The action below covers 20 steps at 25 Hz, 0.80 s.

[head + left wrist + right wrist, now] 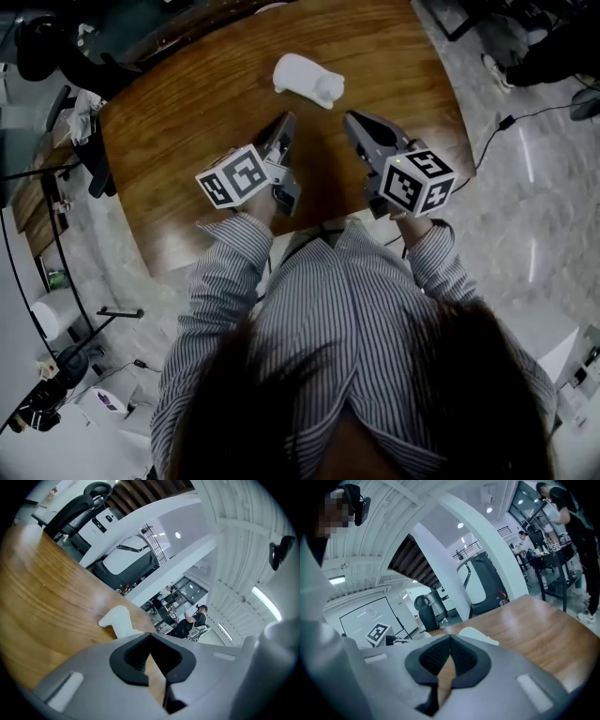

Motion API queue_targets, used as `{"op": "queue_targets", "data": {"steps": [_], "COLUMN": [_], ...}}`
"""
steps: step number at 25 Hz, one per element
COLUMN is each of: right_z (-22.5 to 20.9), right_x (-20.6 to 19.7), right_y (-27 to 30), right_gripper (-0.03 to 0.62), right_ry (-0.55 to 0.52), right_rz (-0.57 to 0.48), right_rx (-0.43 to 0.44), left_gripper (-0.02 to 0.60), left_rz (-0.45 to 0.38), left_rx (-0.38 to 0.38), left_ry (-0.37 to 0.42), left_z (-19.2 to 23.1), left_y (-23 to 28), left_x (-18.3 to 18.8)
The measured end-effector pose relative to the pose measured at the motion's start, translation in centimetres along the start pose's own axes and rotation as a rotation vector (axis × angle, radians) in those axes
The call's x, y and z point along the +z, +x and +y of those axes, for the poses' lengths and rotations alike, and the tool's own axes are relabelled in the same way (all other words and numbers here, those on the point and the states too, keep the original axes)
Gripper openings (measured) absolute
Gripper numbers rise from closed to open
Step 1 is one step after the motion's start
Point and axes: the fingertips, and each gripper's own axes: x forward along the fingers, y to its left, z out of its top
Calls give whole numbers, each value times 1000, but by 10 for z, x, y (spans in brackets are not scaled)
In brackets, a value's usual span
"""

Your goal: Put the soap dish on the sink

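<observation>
One white, rounded moulded piece (pixel 307 79) lies on the far middle of the wooden table (pixel 187 122); I cannot tell whether it is the soap dish, the sink, or both. It also shows as a white piece (pixel 117 620) just beyond the left jaws and as a white piece (pixel 476 634) behind the right jaws. My left gripper (pixel 284 122) (pixel 150 634) is shut with nothing in it, held above the table short of the piece. My right gripper (pixel 354 120) (pixel 450 637) is beside it, also shut and holding nothing. Both point toward the white piece without touching it.
The table's near edge runs just in front of the person's striped shirt (pixel 328 309). Black office chairs (pixel 56 56) stand off the table's far left. A cable (pixel 525 117) crosses the grey floor on the right. People (pixel 194 618) stand at desks in the distance.
</observation>
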Motion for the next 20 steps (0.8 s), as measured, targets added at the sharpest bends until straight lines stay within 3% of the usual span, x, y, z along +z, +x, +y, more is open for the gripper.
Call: {"op": "queue_targets", "data": {"steps": [7,14,20], "right_z": [25,43,53], "right_x": [-16,-36,-44], "right_y": [-25,-34,-30], "right_gripper": [2,2,2], "right_ry": [-32,-133,-134], "right_rz": [14,58,112], "right_rx": [2,2,30], "left_gripper": [0,-2,-2], "left_rz": [-8,27,59], "left_rx": [21,34,30], "left_ry": [91,194,245], "left_z": [-23,-44,-46], "left_y": [-33,-45,-48], "left_x": [-22,-38,-39]}}
